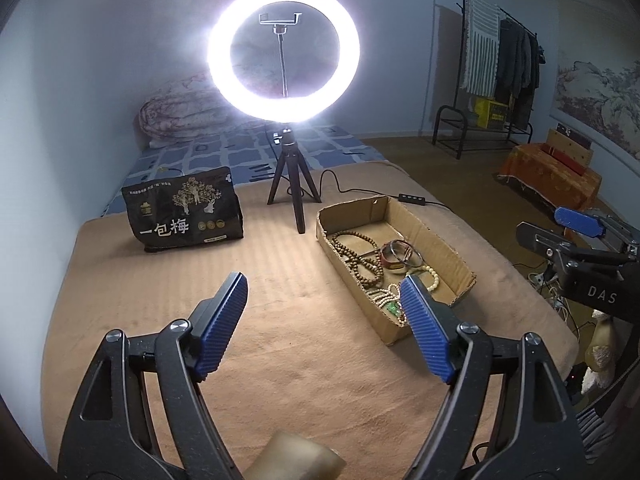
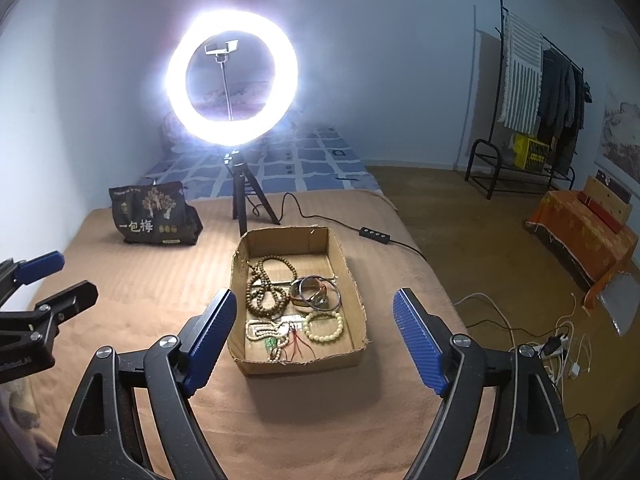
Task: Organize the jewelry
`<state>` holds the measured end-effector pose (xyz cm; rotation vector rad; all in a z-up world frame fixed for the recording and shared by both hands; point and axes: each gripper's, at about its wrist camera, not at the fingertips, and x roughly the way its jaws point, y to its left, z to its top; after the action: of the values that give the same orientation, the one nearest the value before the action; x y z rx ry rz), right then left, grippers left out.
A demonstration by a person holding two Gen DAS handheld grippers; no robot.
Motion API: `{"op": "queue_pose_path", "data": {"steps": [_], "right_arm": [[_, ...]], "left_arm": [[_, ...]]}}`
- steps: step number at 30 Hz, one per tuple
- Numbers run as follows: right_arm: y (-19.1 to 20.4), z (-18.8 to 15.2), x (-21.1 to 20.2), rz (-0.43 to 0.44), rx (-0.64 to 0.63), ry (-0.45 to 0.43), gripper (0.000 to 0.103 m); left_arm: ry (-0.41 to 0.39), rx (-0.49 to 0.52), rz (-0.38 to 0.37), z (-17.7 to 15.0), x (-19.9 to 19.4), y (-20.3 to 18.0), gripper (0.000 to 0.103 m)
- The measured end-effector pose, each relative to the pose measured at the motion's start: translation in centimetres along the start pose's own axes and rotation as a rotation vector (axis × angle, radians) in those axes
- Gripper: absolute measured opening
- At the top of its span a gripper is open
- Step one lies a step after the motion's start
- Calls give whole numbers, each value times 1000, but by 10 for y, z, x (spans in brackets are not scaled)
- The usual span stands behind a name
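An open cardboard box lies on the tan blanket and holds all the jewelry. Inside are a brown bead strand, a few bangles, a pale bead bracelet and a white bead strand with a green pendant. My right gripper hangs open just short of the box, nothing between its blue pads. My left gripper is open and empty too, left of the box, where the brown beads and bangles show. Each gripper appears at the edge of the other's view.
A lit ring light on a small tripod stands behind the box, its cable and switch trailing right. A black snack bag sits far left. The bed drops off at the right to floor cables. A clothes rack stands beyond.
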<state>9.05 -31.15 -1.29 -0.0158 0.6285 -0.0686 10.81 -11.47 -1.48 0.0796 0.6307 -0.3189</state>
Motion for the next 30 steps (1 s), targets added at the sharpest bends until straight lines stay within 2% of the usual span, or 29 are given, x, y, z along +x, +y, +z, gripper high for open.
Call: {"op": "queue_pose_path", "data": {"steps": [6,8,10,11,15,30], "right_arm": [[0,1,1,-2,-4,-1,81],[0,1,1,-1,-2,0,81],[0,1,1,0,-1,3,81],[0,1,1,0,-2,4,81],[0,1,1,-5,-3,4,81],[2,0,4,-2,-9,16,81]], "left_arm": [[-18,35,2,1,-7,-8,82],[-28,34,2,1,-10,-9,86],[-50,28,4,2,-15,-9,97],[-60,27,8,2,-17,-8,98],[-97,6,25,5,-26,-6,99],[-109,-15,19,7,-29,-3,101]]}}
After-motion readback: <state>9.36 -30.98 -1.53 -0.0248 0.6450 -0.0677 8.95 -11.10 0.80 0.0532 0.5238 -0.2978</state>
